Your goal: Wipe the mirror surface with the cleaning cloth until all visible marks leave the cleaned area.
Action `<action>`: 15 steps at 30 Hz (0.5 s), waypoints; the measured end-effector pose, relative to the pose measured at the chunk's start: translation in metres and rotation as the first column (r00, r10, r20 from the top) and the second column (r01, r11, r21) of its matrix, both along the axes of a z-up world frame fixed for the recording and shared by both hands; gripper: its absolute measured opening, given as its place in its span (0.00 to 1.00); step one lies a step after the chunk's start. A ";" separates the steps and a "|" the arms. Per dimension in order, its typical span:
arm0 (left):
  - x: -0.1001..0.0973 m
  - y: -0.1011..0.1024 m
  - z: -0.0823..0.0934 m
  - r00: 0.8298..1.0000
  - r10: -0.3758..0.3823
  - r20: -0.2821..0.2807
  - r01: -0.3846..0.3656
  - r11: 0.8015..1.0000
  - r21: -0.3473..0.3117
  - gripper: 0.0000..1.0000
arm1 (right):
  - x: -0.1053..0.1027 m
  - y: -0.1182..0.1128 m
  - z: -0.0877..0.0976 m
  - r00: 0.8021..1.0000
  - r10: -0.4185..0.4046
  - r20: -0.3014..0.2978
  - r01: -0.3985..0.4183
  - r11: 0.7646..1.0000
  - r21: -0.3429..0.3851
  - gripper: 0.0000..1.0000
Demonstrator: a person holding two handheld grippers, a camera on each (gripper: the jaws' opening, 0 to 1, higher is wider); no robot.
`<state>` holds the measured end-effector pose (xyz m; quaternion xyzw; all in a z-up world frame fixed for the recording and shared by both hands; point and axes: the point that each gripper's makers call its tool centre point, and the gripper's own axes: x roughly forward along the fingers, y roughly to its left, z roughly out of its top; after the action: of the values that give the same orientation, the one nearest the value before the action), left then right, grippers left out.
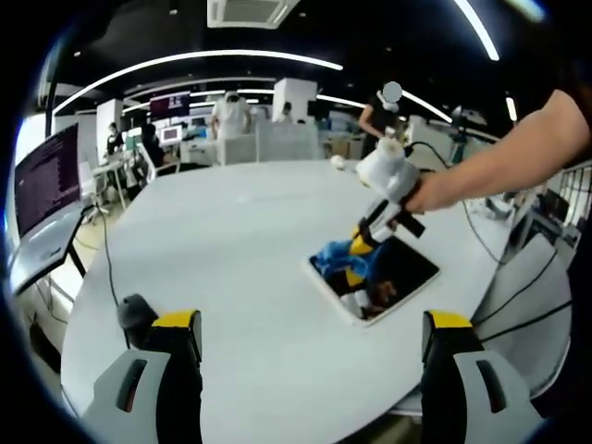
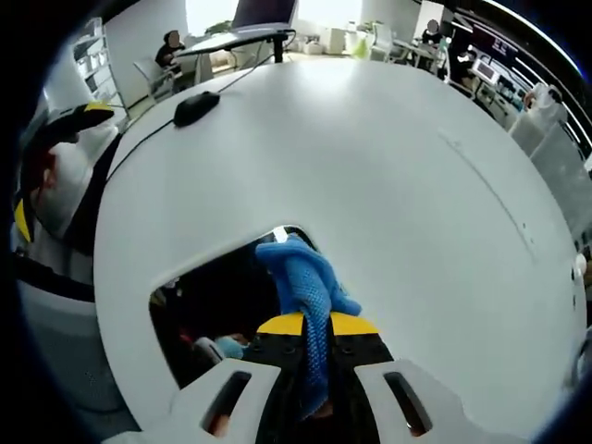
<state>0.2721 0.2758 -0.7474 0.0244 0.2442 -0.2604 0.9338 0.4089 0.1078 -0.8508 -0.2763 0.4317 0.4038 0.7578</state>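
In the left gripper view my left tool sits at the bottom of the frame, jaws spread wide apart with nothing between them, hovering over the white counter. The mirror lies flat right of centre, well ahead of that tool. My right tool comes in from the upper right, held by a hand, tip down on the mirror with the blue cleaning cloth bunched under it at the mirror's left part.

In the right gripper view the right tool has its jaws pinched together on the cloth, which rises between them and lies on the dark mirror at centre left. The mirror's lower edge is cut off by the tool body; I can't make out marks on the glass, just dark reflections. A black mouse with cable sits upper left.

Round white counter, open office with desks, monitors and people at the back.
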 end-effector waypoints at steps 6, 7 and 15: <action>0.001 -0.003 0.002 1.000 -0.010 0.005 0.010 1.000 0.001 0.99 | -0.010 -0.001 -0.001 1.000 -0.006 0.004 0.006 1.000 0.005 0.03; 0.001 -0.004 0.002 1.000 -0.011 0.006 0.011 1.000 0.002 0.99 | -0.013 -0.001 -0.001 1.000 -0.007 0.006 0.007 1.000 0.006 0.03; -0.001 -0.007 0.003 1.000 -0.017 0.009 0.017 1.000 0.000 0.99 | -0.028 -0.001 0.000 1.000 -0.026 0.008 0.026 0.999 0.028 0.03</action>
<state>0.2709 0.2693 -0.7441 0.0274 0.2399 -0.2681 0.9326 0.3805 0.1073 -0.8510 -0.2619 0.4263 0.3987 0.7686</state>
